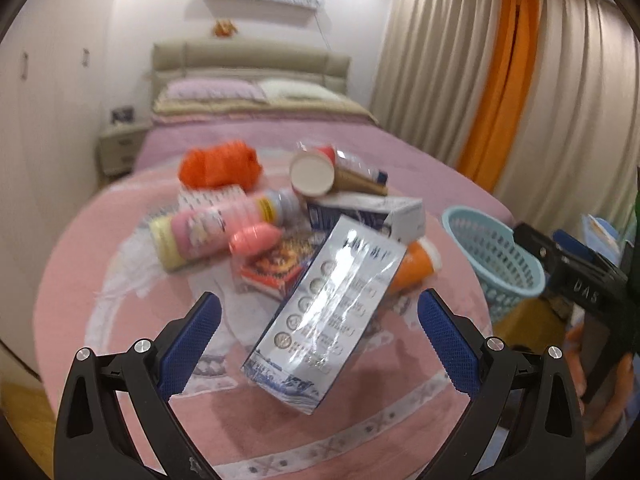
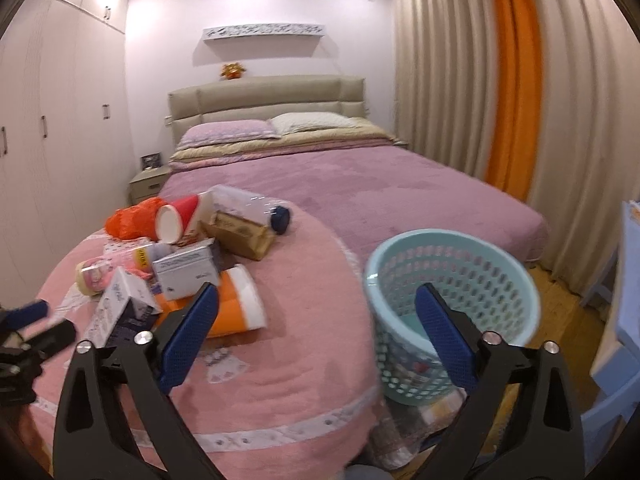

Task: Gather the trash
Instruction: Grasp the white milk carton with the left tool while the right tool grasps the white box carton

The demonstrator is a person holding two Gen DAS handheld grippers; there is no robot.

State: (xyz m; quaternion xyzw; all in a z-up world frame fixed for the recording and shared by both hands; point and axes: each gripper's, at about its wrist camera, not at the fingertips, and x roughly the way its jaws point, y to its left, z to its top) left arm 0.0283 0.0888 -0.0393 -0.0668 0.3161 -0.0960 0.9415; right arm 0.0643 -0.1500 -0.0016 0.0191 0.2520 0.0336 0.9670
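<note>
Bed (image 2: pixel 360 184): we see a mauve cover, with a round pink blanket (image 2: pixel 304 320) spread over its near end; all the trash lies on that blanket.
Basket (image 2: pixel 452 312): pale blue, perforated, standing upright just off the blanket's right edge. In the right wrist view it sits straight ahead of us, partly behind the right finger.
Trash heap (image 1: pixel 280 220): cups, bottles, cartons and an orange bag, piled left of the basket.
White box (image 1: pixel 332 320): foil-wrapped, and the nearest piece. It lies dead ahead between the left fingers, its long axis running from near-left to far-right, tilted up on the heap.
Left gripper (image 1: pixel 319 340): we hold it released, jaws wide, straddling the box without touching it. We judge this arm far nearer the box than the other.
Right gripper (image 2: pixel 316 336): also spread apart and holding nothing, aimed between heap and basket.
Coming move: we reckon the left jaws need to close across the box's narrow width.
</note>
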